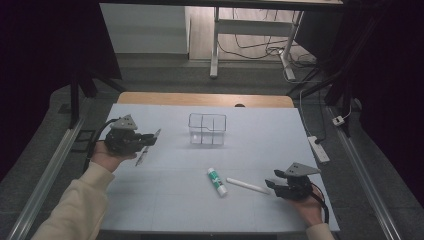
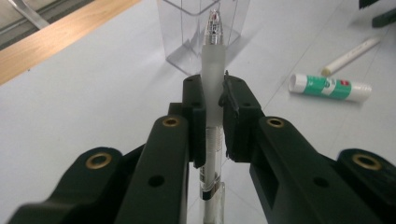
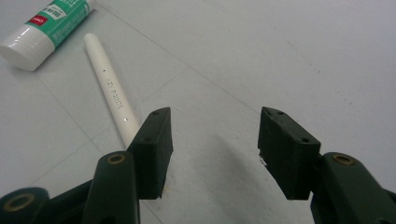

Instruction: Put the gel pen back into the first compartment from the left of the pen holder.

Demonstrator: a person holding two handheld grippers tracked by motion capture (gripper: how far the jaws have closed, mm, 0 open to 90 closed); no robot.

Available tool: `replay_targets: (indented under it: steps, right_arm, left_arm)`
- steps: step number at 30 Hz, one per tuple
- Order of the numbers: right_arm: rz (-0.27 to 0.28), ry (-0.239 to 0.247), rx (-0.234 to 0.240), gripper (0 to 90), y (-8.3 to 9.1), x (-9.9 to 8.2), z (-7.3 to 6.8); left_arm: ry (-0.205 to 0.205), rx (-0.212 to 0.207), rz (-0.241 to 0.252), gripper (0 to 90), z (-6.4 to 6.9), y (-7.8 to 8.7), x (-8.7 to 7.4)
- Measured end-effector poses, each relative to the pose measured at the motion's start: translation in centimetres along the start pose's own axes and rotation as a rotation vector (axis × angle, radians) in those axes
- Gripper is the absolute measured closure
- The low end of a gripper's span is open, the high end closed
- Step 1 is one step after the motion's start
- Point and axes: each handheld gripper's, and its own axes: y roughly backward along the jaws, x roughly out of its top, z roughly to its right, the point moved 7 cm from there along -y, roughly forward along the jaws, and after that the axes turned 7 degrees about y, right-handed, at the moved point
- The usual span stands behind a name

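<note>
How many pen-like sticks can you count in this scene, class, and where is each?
2: a clear pen clamped in the left hand-held gripper; a white stick lying on the table beside the glue stick.

The pen (image 2: 213, 74) has a frosted, matt plastic barrel. The organiser (image 1: 207, 129) is clear, glossy plastic. The glue stick (image 1: 217, 181) looks smooth and shiny. The counter (image 1: 165, 200) has a matt white sheet over a wooden far edge.

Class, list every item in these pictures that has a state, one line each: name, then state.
Pen: clamped in the left gripper, lifted off the table.
Clear organizer: upright, empty.
Glue stick: lying flat, capped.
White stick: lying flat.
Right gripper: open, holding nothing.
</note>
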Motion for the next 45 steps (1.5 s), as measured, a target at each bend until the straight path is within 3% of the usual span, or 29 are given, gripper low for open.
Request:
replay_targets:
  steps: [25,45]
  right_arm:
    - [-0.005,0.004,-0.006,44.1,-0.1,-0.1,0.1]
    - [-0.007,0.003,-0.002,44.0,-0.1,-0.2,0.1]
  left_arm:
    - [0.026,-0.033,0.113,80.1,1.1,-2.0,2.7]
    - [0.043,-0.061,0.164,80.1,2.0,-3.8,5.0]
